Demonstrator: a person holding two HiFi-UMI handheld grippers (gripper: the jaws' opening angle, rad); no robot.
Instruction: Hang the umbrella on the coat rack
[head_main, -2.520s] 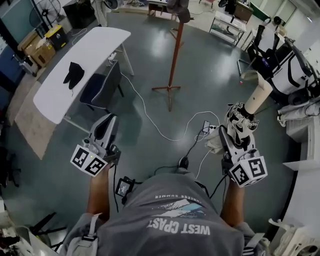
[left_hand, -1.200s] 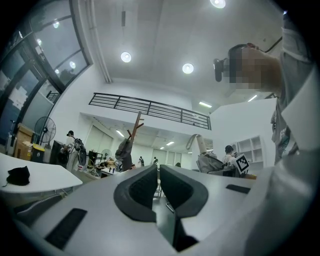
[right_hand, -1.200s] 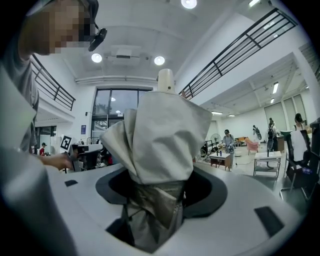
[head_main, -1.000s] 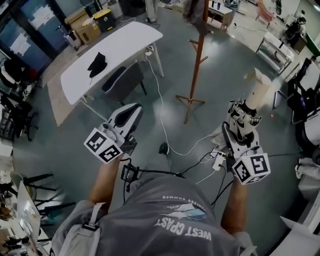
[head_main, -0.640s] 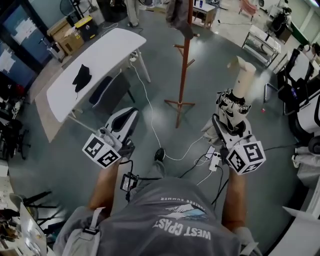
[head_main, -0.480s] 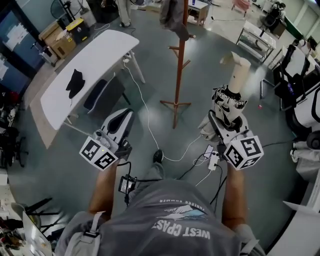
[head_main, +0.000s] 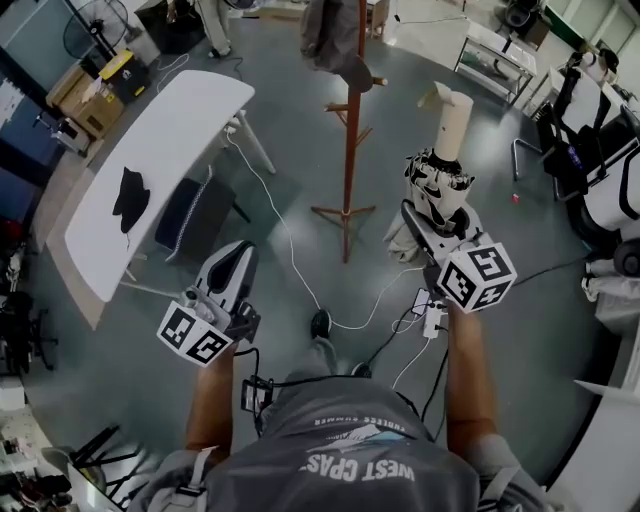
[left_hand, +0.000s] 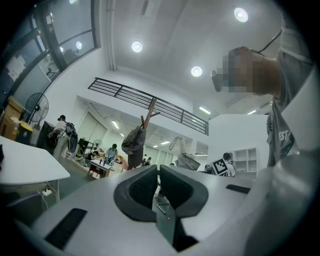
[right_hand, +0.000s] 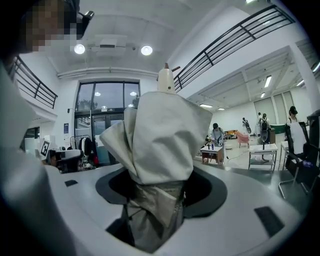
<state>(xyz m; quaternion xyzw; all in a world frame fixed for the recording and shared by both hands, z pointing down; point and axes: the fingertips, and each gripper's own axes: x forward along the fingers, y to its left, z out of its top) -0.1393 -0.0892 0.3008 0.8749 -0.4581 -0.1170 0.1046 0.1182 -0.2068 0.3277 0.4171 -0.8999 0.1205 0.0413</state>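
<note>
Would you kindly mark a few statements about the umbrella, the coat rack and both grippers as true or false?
The right gripper is shut on the umbrella. True.
The umbrella hangs on the coat rack. False: it is in the right gripper, apart from the rack.
The left gripper holds a cable. False: its fingers are together with nothing between.
A dark garment hangs on the coat rack. True.

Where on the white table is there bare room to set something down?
The table is bare from the black cloth to its far end. Floor beside the coat rack base is crossed by cables.
</note>
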